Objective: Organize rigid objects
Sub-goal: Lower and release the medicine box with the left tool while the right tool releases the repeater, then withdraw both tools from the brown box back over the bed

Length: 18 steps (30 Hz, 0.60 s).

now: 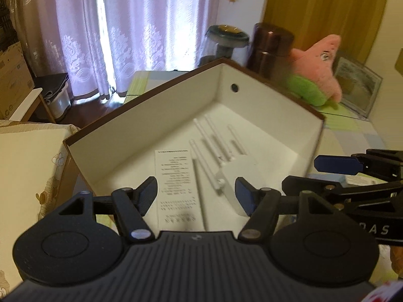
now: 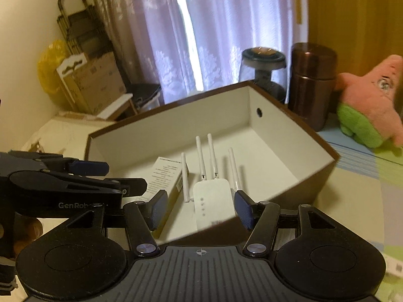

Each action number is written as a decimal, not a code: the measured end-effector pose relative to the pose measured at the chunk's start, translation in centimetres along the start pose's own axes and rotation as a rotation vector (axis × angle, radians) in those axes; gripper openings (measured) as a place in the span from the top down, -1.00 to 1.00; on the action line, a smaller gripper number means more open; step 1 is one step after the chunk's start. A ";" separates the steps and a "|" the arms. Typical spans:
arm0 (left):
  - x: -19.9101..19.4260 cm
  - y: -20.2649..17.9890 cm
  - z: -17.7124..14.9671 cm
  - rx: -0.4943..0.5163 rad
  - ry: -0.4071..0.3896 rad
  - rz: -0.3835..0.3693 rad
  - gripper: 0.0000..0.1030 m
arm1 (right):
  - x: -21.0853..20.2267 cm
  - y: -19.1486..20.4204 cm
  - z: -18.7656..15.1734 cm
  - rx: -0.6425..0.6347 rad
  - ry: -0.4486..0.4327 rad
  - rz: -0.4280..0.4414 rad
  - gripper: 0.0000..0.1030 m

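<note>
While both claws hang above the box with nothing in them, I list my worries from here.

Left claw: the left gripper (image 1: 196,196) stands open and empty, its pads clear of everything; below and ahead of it lie the carton and the router.

Right claw: the right gripper (image 2: 200,207) is likewise parted and holds nothing; the router sits straight under the gap, not touched.

Router: the white router (image 2: 210,198) lies flat on the floor of the brown box (image 2: 325,178), its four antennas pointing away from my right claw toward the far wall.

Carton: the slim printed carton (image 2: 166,176) rests beside the router, on the left-claw side, also inside the box.

Risk, antennas: they are thin and hinged; if I drop a claw back in, a finger could catch one and bend it or drag the router askew.

Risk, collision: the two claws hang close together, the left crossing the right view's near edge; I judge a careless swing could knock them together.

Risk, box wall: the near wall sits just under both claws, so a low retreat may snag the rim and shift the box toward the brown canister (image 2: 312,83) and pink plush star (image 2: 372,105) beyond.

Blur: edges smear, so I distrust fine gaps.
</note>
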<state>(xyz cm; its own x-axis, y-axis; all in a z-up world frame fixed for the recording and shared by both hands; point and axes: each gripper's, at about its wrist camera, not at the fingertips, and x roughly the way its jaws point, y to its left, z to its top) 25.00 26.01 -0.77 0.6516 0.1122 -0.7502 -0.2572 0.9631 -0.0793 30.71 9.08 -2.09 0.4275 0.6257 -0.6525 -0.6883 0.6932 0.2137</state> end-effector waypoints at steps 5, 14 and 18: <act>-3.0 -2.0 -1.6 0.025 -0.022 -0.044 -0.25 | -3.7 0.1 -1.8 0.025 -0.014 -0.003 -0.09; -6.6 -6.6 -5.4 0.074 -0.015 -0.094 -0.25 | -8.9 -2.0 -6.7 0.092 0.004 -0.036 -0.09; -6.8 -8.6 -6.8 0.091 0.009 -0.108 -0.25 | -10.7 -3.6 -9.0 0.134 0.009 -0.057 -0.09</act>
<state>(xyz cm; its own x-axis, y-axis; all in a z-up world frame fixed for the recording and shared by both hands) 17.93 15.26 0.49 0.6651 0.0050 -0.7467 -0.1204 0.9876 -0.1006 23.36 -3.33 -2.41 0.4580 0.5810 -0.6728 -0.5781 0.7696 0.2711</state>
